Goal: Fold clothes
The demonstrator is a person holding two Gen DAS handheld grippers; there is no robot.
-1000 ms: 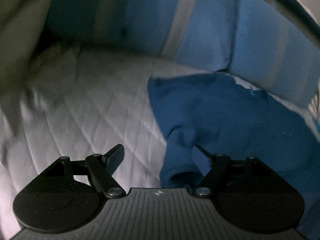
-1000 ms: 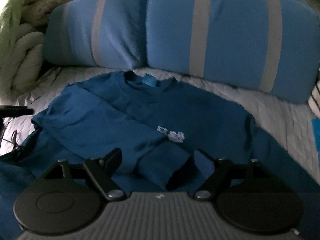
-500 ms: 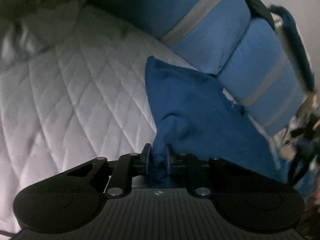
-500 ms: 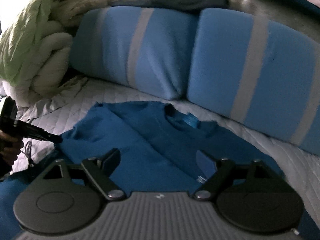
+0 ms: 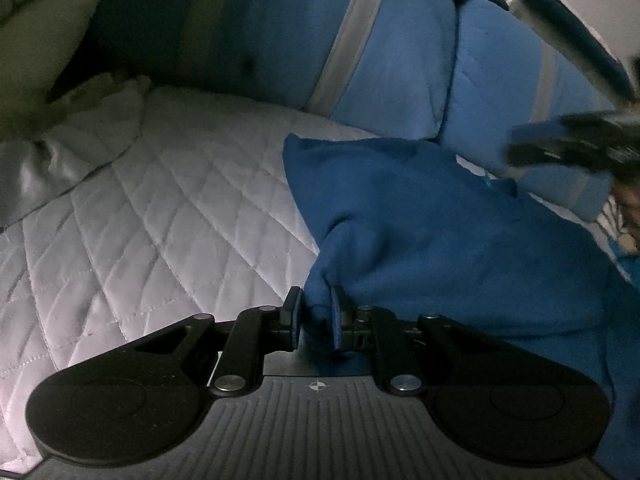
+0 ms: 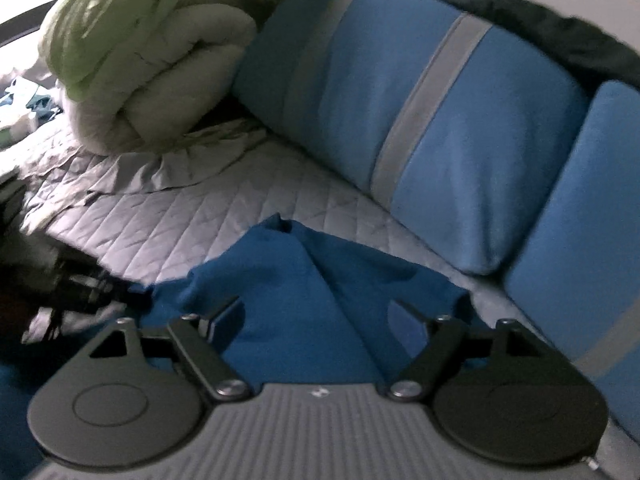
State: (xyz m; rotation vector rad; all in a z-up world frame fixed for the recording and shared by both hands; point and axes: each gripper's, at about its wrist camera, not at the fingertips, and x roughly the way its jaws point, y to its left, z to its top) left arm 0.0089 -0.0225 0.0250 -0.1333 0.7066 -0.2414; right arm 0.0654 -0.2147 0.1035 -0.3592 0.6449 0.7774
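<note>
A dark blue sweatshirt (image 5: 440,232) lies on a white quilted bed cover (image 5: 160,208). My left gripper (image 5: 316,312) is shut on a bunched edge of the sweatshirt and holds it a little above the cover. In the right wrist view the sweatshirt (image 6: 304,292) lies with a long fold running down its middle. My right gripper (image 6: 316,316) is open and empty just above it. The right gripper shows blurred at the right edge of the left wrist view (image 5: 572,148).
Two light blue pillows with grey stripes (image 6: 420,92) (image 5: 380,48) stand along the back of the bed. A rolled cream and green duvet (image 6: 140,60) lies at the back left. A dark garment (image 6: 560,28) rests on top of the pillows.
My left gripper closed on the sweatshirt's edge and now holds it raised. My right gripper moved up and left over the sweatshirt, still open.
</note>
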